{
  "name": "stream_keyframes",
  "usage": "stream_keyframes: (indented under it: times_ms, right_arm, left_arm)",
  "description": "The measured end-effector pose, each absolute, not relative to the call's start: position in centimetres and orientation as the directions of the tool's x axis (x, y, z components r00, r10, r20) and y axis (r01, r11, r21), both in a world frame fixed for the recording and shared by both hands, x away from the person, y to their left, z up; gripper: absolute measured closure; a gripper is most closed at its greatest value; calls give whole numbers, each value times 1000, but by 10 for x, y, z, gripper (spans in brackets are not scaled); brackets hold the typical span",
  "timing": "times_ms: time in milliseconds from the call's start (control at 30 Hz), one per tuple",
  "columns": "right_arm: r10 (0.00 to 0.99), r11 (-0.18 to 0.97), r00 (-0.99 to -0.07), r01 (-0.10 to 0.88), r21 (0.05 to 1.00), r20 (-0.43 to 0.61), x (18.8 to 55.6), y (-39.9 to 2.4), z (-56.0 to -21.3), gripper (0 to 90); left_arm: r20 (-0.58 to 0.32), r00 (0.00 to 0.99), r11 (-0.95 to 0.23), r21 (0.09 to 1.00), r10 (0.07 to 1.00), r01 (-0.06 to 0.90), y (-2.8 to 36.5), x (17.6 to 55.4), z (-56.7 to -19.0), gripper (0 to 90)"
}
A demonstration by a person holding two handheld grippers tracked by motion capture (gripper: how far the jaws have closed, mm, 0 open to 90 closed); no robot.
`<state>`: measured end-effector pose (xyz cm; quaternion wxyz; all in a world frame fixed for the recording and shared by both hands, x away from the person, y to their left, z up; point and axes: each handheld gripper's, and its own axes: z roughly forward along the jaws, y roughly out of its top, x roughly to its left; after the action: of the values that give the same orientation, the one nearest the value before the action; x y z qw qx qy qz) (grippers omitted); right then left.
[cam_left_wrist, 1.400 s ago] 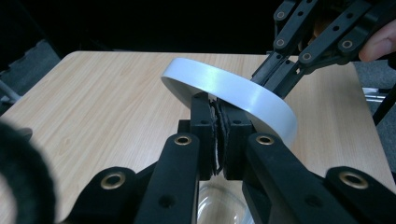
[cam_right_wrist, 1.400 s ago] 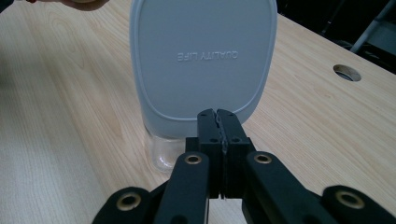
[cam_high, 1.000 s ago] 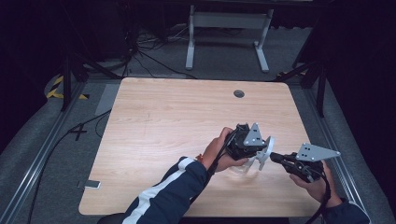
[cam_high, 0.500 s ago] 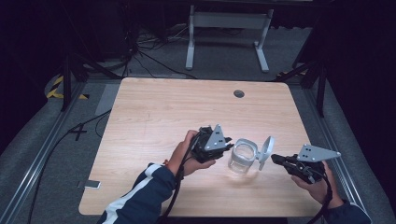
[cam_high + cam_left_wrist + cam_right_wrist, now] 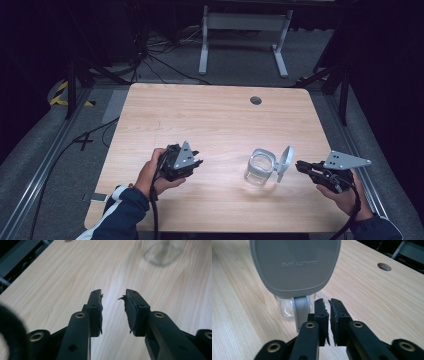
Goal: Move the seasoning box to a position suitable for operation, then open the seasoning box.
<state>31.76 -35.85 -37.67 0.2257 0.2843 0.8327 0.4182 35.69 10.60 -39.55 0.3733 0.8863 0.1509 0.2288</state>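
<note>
Wooden counter (image 5: 210, 120): we see the left tongs (image 5: 196, 163) spread and empty, just opened, well apart from the clear jar (image 5: 260, 169); right tongs (image 5: 300, 166), slightly parted after opening, sit just beside its raised grey lid (image 5: 285, 159), pinching nothing.

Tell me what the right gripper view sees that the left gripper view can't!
The right gripper view shows the grey lid flipped up, its upside-down lettering QUALITY LIFE, the hinge strap, and the table's cable hole. The left gripper view shows a dark rail past the table's edge. Both share the clear jar and the wooden table.
</note>
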Motion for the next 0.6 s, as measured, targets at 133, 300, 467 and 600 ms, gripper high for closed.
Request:
stream_keyframes:
  times_ms: [133,300,467,600]
  right_arm:
    - [666,470,-736,287,835,-121,316,-367,-375,759]
    - [681,466,-720,290,836,-130,309,-380,-380,642]
    - [727,488,-661,308,817,-185,302,-395,-392,505]
    - [771,504,-597,361,784,-220,301,-412,-412,445]
  left_arm:
    - [303,826,-697,703,475,143,134,350,-407,622]
    - [245,801,-676,693,547,250,167,350,-418,515]
    - [180,803,-661,681,568,314,187,353,-435,411]
    - [162,779,-625,703,606,340,201,358,-451,384]
